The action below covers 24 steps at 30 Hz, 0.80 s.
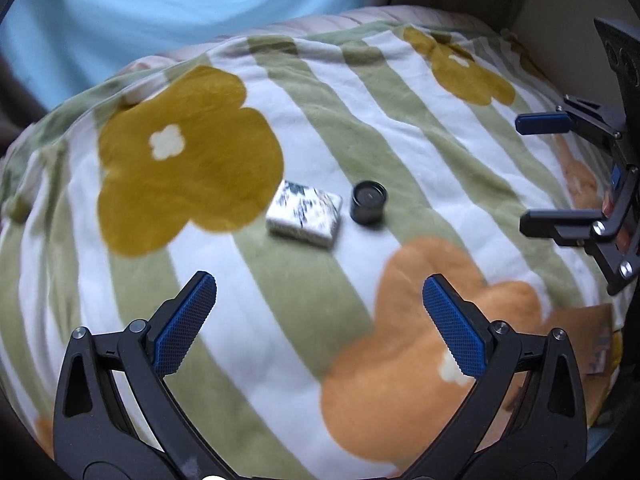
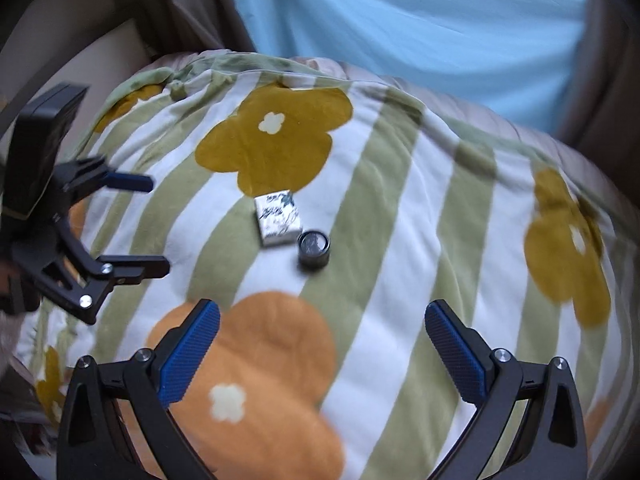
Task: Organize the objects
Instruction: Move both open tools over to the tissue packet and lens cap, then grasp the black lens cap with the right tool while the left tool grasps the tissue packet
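Note:
A small white box with dark leaf print (image 1: 305,214) lies flat on a flowered, green-striped blanket (image 1: 320,120). A short black round container (image 1: 368,201) stands upright just right of it, a small gap between them. Both also show in the right wrist view, the box (image 2: 279,219) and the container (image 2: 314,249). My left gripper (image 1: 319,292) is open and empty, hovering short of both objects. My right gripper (image 2: 322,320) is open and empty, also short of them. Each gripper shows in the other's view: the right one (image 1: 520,168) at the right edge, the left one (image 2: 160,226) at the left edge.
The blanket covers a soft rounded mound with mustard (image 1: 188,156) and orange (image 1: 420,344) flower shapes. A light blue cloth (image 1: 180,8) hangs behind it. A beige wall or furniture panel (image 2: 80,52) lies beyond the blanket's far side.

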Each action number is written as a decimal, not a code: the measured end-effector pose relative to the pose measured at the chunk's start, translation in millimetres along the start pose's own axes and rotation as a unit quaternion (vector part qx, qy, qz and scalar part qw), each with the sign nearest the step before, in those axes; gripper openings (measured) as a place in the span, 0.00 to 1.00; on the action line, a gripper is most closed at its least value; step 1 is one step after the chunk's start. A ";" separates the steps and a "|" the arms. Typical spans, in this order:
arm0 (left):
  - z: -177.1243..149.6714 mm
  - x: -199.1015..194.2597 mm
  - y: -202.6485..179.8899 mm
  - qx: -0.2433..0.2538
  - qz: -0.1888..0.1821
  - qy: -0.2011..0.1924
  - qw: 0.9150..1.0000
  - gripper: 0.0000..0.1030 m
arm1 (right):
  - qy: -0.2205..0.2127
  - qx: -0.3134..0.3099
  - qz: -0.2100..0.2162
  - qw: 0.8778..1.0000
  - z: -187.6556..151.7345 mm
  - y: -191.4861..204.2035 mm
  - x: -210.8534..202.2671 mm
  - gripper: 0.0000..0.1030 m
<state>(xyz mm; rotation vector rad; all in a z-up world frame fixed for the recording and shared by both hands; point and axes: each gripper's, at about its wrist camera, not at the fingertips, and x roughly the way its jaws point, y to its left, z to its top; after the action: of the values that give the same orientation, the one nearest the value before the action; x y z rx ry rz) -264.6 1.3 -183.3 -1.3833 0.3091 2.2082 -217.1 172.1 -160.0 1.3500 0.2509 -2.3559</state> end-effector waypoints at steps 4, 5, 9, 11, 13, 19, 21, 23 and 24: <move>16.4 33.8 5.7 0.017 0.000 0.007 1.000 1.00 | 0.000 -0.037 0.028 0.999 8.5 -7.5 31.1 0.97; 20.1 43.4 6.8 0.021 0.000 0.010 1.000 1.00 | 0.005 -0.048 0.035 0.998 9.6 -8.7 40.8 0.93; 28.1 68.7 7.9 0.033 -0.007 0.012 0.999 1.00 | 0.022 -0.079 0.055 0.995 11.3 -11.7 73.5 0.83; 30.3 82.5 8.0 0.040 -0.006 0.019 0.999 0.99 | 0.025 -0.091 0.065 0.993 11.1 -12.6 87.4 0.80; 31.7 94.0 10.0 0.040 -0.009 0.025 0.999 0.95 | 0.024 -0.100 0.072 0.992 10.8 -12.8 98.1 0.77; 36.4 114.6 15.5 0.035 -0.029 0.033 0.998 0.91 | 0.030 -0.104 0.085 0.991 10.8 -16.9 125.6 0.63; 37.5 119.9 15.3 0.036 -0.032 0.035 0.998 0.89 | 0.028 -0.104 0.091 0.990 10.1 -17.1 129.9 0.62; 37.6 124.3 15.8 0.037 -0.035 0.038 0.998 0.82 | 0.026 -0.107 0.094 0.989 9.7 -16.8 132.9 0.60; 37.4 125.8 16.2 0.037 -0.037 0.040 0.998 0.80 | 0.026 -0.108 0.096 0.989 9.6 -16.7 134.4 0.58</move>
<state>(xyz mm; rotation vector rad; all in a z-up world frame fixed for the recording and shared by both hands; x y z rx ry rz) -346.1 42.1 -279.2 -1.4230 0.3574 2.0643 -291.8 148.7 -271.0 1.2720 0.3632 -2.0715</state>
